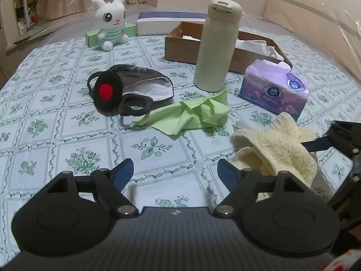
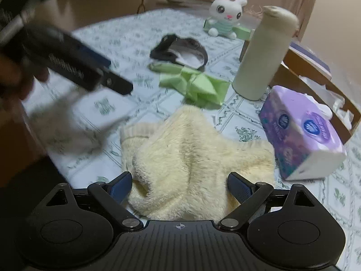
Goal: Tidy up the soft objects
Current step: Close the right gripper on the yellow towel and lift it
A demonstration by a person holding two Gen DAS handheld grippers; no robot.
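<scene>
Now right gripper (image 2: 179, 188) fingers are spread wide around the cream towel (image 2: 194, 158) at worktop's near edge, w/o pressing; left gripper (image 1: 174, 172) released, empty. Better close low on a thick fold.

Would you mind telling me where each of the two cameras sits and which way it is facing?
Left wrist view: on the left gripper, jaws open, angled down across the table toward the green cloth; the right gripper shows at the right edge.
Right wrist view: on the right gripper, jaws open, over the cream towel; the left gripper crosses blurred at upper left.
Shared: towel, cloth, bottle, tissue pack, plush rabbit.
</scene>
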